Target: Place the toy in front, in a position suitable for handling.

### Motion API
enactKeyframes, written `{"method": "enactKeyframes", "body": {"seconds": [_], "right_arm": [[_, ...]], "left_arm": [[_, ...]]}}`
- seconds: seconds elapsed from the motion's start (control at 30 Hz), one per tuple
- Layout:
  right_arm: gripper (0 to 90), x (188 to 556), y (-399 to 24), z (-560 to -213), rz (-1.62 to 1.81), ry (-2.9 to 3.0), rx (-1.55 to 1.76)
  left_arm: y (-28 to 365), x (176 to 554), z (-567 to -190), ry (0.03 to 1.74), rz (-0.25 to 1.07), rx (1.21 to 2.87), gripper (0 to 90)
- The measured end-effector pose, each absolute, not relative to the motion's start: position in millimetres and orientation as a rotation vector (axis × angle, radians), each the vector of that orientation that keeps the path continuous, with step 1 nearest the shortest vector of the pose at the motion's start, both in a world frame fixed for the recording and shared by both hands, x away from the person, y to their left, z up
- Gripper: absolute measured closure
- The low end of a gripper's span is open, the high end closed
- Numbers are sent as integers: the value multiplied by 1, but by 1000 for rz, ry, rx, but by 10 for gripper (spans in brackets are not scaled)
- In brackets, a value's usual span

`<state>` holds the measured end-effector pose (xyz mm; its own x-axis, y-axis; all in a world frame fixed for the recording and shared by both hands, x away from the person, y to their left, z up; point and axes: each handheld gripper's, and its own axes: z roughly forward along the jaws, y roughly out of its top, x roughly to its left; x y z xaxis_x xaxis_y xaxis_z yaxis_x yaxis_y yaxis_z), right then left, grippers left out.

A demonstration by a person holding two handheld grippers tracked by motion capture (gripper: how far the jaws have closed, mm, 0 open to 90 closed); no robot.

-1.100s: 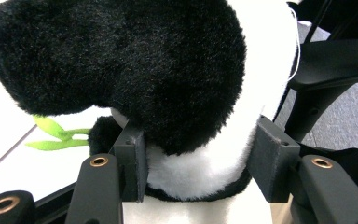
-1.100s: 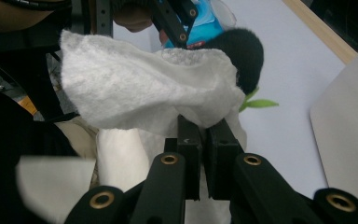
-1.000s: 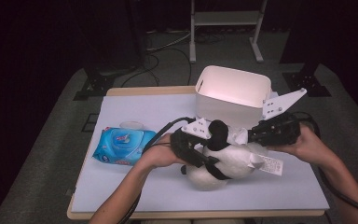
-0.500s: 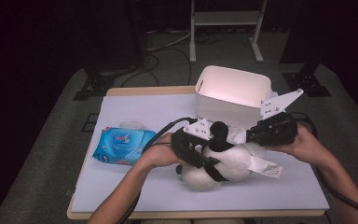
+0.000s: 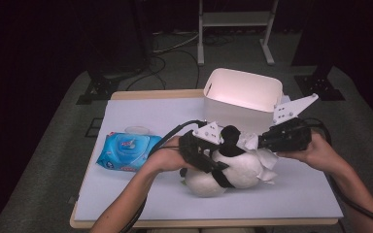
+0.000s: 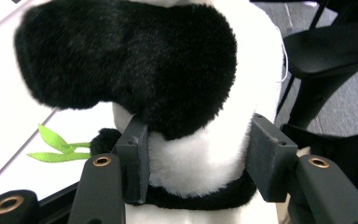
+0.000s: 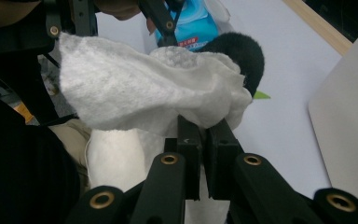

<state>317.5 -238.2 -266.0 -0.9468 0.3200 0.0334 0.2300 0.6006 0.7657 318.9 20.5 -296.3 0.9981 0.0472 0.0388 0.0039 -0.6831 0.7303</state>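
A plush panda [image 5: 223, 170] lies near the middle of the table [image 5: 141, 199], slightly toward the front edge. The left gripper [image 5: 209, 165] is clamped on it: in the left gripper view both pads [image 6: 137, 158] press into the white fur of the toy's body, just under a black limb, with the panda [image 6: 168, 93] cut off at the top and bottom of that view, so its head is not visible there. A green ribbon [image 6: 56, 147] sticks out beside the toy at the left.

The right gripper [image 5: 260, 141] has its jaws closed together on a white wipe [image 7: 144, 88], which drapes over the panda and hides most of it from that camera; one black ear or paw [image 7: 242, 53] shows past the cloth. In the high view the wipe [image 5: 264, 162] bunches at the toy's right side.

A blue pack of wet wipes [image 5: 126, 151] lies near the left edge, its print too small to read. A white bin [image 5: 243, 94] stands at the back edge, its inside partly lost in glare.
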Motion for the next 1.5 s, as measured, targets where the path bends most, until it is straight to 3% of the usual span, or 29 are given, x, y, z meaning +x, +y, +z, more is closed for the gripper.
{"method": "enactKeyframes", "body": {"seconds": [0.4,0.83,1.5], "right_arm": [[852,314,-228,-269,1242,2733,429],[851,319,-256,-303,1232,2754,571],[850,317,-288,-325,1198,2745,690]], "left_arm": [[-2,324,-311,37,54,2358,458],[-17,325,-328,73,47,2357,346],[8,318,-336,127,72,2381,250]]}}
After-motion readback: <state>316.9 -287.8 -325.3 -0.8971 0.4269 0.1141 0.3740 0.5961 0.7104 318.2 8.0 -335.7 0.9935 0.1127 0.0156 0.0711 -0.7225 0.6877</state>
